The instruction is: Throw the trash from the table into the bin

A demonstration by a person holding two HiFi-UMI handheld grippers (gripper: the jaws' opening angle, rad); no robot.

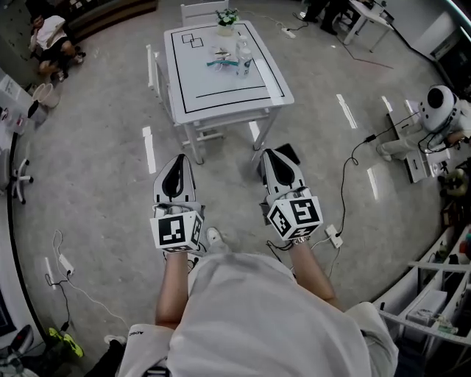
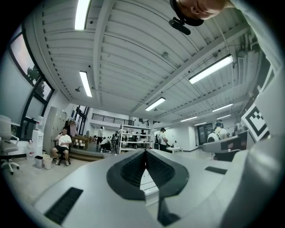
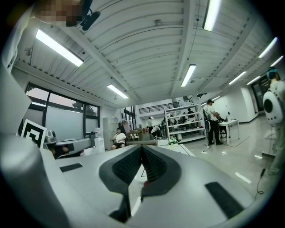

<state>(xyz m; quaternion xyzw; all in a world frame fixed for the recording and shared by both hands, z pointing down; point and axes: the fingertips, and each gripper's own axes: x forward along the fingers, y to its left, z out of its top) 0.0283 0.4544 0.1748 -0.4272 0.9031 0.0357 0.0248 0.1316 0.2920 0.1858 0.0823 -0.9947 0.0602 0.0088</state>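
Observation:
Ahead of me stands a white table [image 1: 268,85] marked with a black outline. Trash lies on its far half: a clear plastic bottle [image 1: 243,55], a teal scrap [image 1: 221,63] and a small wrapper [image 1: 222,52]. A potted plant [image 1: 227,20] sits at the far edge. A dark bin-like box [image 1: 289,154] stands on the floor by the table's near right leg, partly hidden by my right gripper [image 1: 271,153]. My left gripper [image 1: 179,158] is level with it. Both point at the table from short of it, shut and empty; the left gripper [image 2: 145,153] and the right gripper [image 3: 142,149] show their pads meeting.
A white chair [image 1: 153,70] stands at the table's left side, another [image 1: 199,9] behind it. A person [image 1: 51,40] sits at far left. A white robot [image 1: 440,103] and desks stand at right. Cables and a power strip [image 1: 333,235] lie on the floor.

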